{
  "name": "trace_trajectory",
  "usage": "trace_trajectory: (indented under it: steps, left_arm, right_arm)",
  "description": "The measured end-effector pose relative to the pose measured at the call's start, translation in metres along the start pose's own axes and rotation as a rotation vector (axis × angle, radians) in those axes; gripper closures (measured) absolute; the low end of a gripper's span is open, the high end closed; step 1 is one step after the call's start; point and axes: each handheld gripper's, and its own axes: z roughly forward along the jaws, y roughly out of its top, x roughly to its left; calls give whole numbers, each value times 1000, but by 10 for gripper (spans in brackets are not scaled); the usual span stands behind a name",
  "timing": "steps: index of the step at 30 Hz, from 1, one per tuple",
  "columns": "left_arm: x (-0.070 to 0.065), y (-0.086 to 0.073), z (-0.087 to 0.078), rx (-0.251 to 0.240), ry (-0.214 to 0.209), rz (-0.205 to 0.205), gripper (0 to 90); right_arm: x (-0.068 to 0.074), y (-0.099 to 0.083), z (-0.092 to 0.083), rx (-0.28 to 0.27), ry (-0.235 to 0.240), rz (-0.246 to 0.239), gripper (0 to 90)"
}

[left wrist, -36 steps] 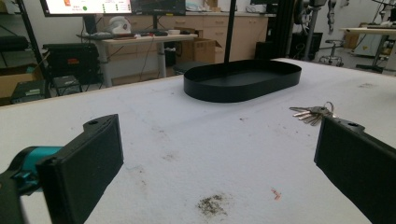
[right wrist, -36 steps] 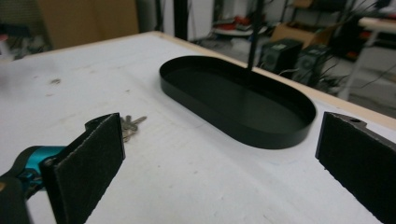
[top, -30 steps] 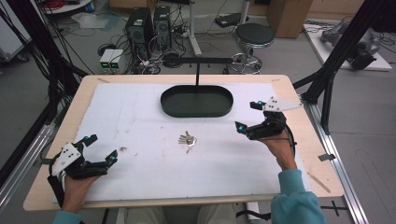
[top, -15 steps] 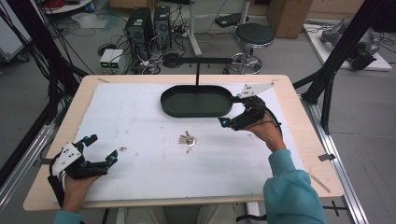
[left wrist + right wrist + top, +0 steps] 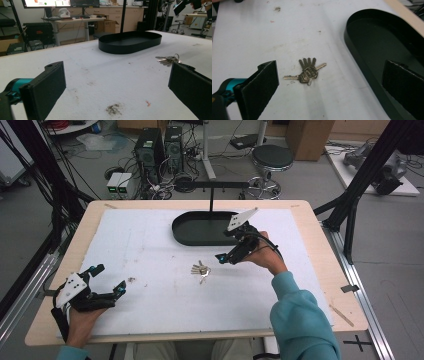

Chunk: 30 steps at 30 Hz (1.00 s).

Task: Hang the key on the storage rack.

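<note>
A bunch of keys [image 5: 200, 269] lies flat on the white mat in the middle of the table, fanned out in the right gripper view [image 5: 308, 70]. My right gripper [image 5: 226, 251] hovers just right of the keys, tilted down toward them, open and holding nothing [image 5: 330, 66]. A black oval tray [image 5: 176, 227] sits behind the keys, close beside the right gripper; its wall [image 5: 362, 67] runs along the right of that view. My left gripper [image 5: 110, 279] rests open near the front left corner of the table, far from the keys [image 5: 168, 60]. The tray's wall [image 5: 130, 46] stands beyond it.
A white mat [image 5: 150, 250] covers most of the wooden table [image 5: 320, 250], with a few small dirt stains [image 5: 113, 109] near the left gripper. A black stand [image 5: 212, 195] rises behind the tray. Computers, a stool and cables lie on the floor beyond.
My right gripper has moved left and forward from the table's right side to just beside the keys, tilting downward. The left gripper and the keys have stayed put.
</note>
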Motion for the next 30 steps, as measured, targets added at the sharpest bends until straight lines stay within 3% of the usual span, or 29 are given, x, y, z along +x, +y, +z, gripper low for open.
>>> trace_trajectory:
  steps: [5,8,14,19,30]
  left_arm:
    - [0,0,0,0,-1,0,17]
    - [0,0,0,0,-2,0,17]
    - [0,0,0,0,-3,-2,17]
    - [0,0,0,0,-3,-2,17]
    - [0,0,0,-1,-4,-6,17]
  right_arm:
    - [1,1,17,64,44,-22,5]
    - [2,-1,29,130,71,-26,5]
    - [3,-1,42,163,97,-32,5]
    - [3,-4,56,229,117,-49,5]
    - [2,-7,70,281,157,-67,61]
